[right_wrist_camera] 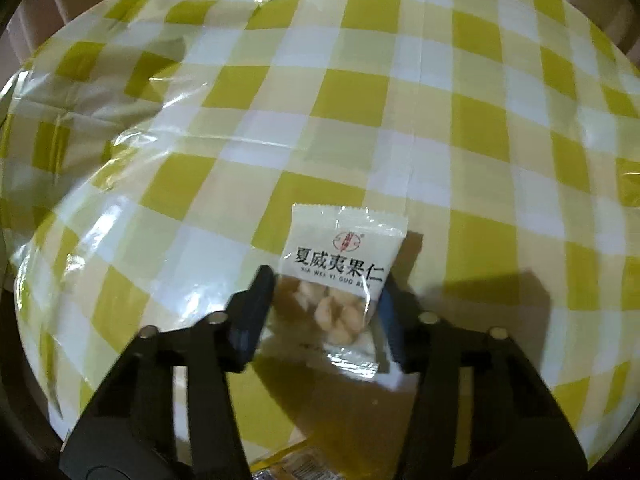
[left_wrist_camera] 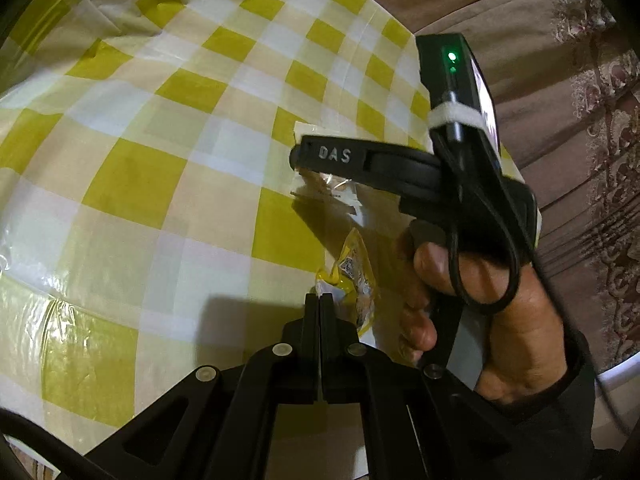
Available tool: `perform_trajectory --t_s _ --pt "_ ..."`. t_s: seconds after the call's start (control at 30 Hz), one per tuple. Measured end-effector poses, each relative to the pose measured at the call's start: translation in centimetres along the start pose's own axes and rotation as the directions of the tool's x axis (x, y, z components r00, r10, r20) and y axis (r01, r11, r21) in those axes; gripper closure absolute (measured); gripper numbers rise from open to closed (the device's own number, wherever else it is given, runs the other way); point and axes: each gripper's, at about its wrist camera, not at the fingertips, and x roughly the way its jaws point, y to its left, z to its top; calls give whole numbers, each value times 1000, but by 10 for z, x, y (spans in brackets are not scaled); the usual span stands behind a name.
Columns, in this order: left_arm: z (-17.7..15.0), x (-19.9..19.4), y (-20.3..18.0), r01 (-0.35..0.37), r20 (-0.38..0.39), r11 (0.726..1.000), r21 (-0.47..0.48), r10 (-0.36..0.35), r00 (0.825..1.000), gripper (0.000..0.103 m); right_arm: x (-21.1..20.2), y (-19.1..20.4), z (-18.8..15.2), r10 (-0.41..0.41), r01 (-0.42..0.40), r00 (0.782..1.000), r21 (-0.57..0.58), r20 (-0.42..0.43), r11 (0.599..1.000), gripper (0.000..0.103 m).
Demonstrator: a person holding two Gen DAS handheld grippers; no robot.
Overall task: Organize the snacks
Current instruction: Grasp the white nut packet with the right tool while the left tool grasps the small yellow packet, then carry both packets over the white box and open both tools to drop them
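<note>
My left gripper point(left_wrist_camera: 320, 300) is shut, pinching the corner of a crinkled yellow snack packet point(left_wrist_camera: 354, 276) that lies on the checked tablecloth. My right gripper point(left_wrist_camera: 298, 158) reaches in from the right, held by a person's hand point(left_wrist_camera: 480, 280), with a white packet point(left_wrist_camera: 324, 188) under its tip. In the right wrist view that white nut packet point(right_wrist_camera: 340, 256), with black print and a clear window showing pale nuts, sits between the fingers of my right gripper point(right_wrist_camera: 328, 296). Both pads touch its side edges.
The yellow-and-white checked plastic cloth point(left_wrist_camera: 160, 160) covers the whole table. Brown patterned curtain fabric point(left_wrist_camera: 560, 80) hangs past the table's right edge. More packets point(right_wrist_camera: 304, 464) show at the bottom of the right wrist view. Cardboard point(right_wrist_camera: 40, 20) stands beyond the far left edge.
</note>
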Motion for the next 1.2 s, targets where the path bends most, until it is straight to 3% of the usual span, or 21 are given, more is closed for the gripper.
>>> perform_trajectory --t_s 0.07,0.17,0.6,1.2 --pt "1 0 -1 5 2 1000 2 -5 1000 103 -5 -3 -2 12 -12 1000 -2 13 1000 69" --pt "0 -1 0 22 4 1000 -5 -22 1000 103 -20 -14 -8 8 -8 999 15 45 1000 72" --pt "-6 -11 -16 66 19 998 23 -67 998 103 -88 -72 -71 -6 -4 996 107 93 994 73" --pt "-34 -42 -72 80 28 986 149 -85 996 103 -166 -100 -156 25 -49 992 186 126 981 73"
